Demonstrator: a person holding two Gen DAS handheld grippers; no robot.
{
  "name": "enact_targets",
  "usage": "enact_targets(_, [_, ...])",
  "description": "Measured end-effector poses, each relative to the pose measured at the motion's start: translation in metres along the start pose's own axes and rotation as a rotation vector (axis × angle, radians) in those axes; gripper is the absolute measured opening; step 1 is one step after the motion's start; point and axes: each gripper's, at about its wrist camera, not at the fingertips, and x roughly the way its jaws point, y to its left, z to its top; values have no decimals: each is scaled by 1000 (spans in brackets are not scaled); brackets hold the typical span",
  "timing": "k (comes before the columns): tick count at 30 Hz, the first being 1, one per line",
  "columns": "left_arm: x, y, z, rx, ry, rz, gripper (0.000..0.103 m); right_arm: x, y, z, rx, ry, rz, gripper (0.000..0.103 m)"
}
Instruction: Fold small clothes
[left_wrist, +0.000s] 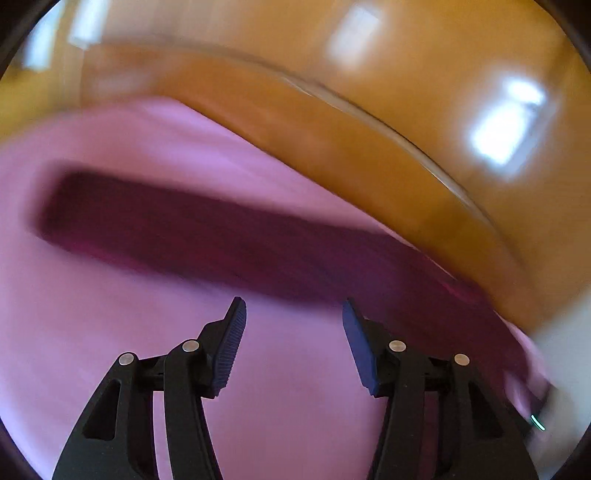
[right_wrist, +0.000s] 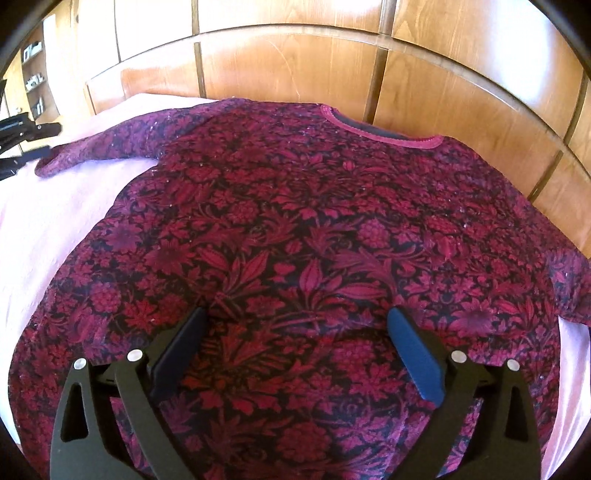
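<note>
A dark red floral long-sleeved top (right_wrist: 295, 236) lies spread flat on a pink sheet (right_wrist: 55, 229), neckline (right_wrist: 380, 129) toward the wooden headboard. My right gripper (right_wrist: 297, 314) is open and empty, hovering over the lower middle of the top. In the blurred left wrist view, the top's left sleeve (left_wrist: 207, 229) lies as a dark band across the sheet (left_wrist: 110, 332). My left gripper (left_wrist: 293, 306) is open and empty, just short of the sleeve. It also shows in the right wrist view (right_wrist: 26, 136), at the far left by the sleeve cuff (right_wrist: 55, 162).
A wooden headboard (right_wrist: 295, 74) runs along the far side of the bed, also in the left wrist view (left_wrist: 332, 140). Shelves (right_wrist: 35, 77) stand at the far left. The right sleeve (right_wrist: 565, 280) reaches the bed's right edge.
</note>
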Motion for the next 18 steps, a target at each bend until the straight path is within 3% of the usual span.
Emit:
enact_targets(4, [24,-44,-52,77,163,-99,53,-9,-1,-8,22,-4,8,98])
enact_targets(6, [35,-57,-78,139,218,-48,53,-17,0,-19,25,-9,20,98])
enact_targets(7, [36,-58,-86,146,225,-50,53,-20,1,-22,23,-11,24,98])
enact_targets(8, [35,-59,-96,135,239,-85,46,-24,1,-28,20,-15,31,98])
enact_targets(9, [34,-63,-101,140,243,-106,22,-27,0,-33,19,-17,37,98])
enact_targets(11, [23,-72,-112,194,197,-84,15,-29,-5,-39,28,-21,46,98])
enact_targets(15, [0,-71,-104,144,121,-110,13,-35,-8,-48,48,-22,57,98])
enact_targets(18, [19,-64,-108,184,167,4,14,-38,-9,-59,50,-28,68,98])
